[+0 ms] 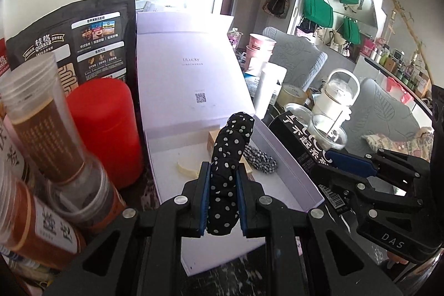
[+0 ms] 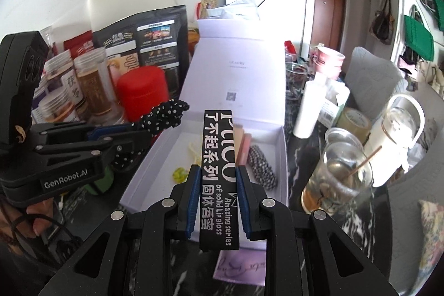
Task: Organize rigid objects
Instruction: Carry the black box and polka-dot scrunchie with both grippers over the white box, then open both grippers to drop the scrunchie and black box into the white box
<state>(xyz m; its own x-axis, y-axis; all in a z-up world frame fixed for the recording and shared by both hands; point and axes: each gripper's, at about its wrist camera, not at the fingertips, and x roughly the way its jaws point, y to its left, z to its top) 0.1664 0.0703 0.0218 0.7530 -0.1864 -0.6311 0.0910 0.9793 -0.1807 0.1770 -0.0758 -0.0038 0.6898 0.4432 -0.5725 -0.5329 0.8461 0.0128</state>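
Observation:
My left gripper (image 1: 222, 174) is shut on a black polka-dot scrunchie (image 1: 229, 157) and holds it over the open white box (image 1: 288, 154). It also shows in the right wrist view (image 2: 138, 138) with the scrunchie (image 2: 163, 115), left of the box (image 2: 155, 157). My right gripper (image 2: 217, 174) is shut on a long black lip-gloss box (image 2: 219, 168) above the white box's front edge. It shows in the left wrist view (image 1: 330, 157) with the black box (image 1: 299, 135), right of the white box. Inside lie a checkered scrunchie (image 2: 262, 167), pink sticks (image 2: 242, 146) and a yellow clip (image 2: 179, 174).
A red canister (image 1: 106, 129), clear jars (image 1: 50, 124) and a black Quaker bag (image 1: 80, 43) stand left of the box. Its lid (image 1: 183, 68) stands open behind. Plastic cups (image 2: 338, 171), a white kettle (image 2: 394, 135), a tape roll (image 2: 355, 119) and a white tube (image 2: 308, 107) crowd the right.

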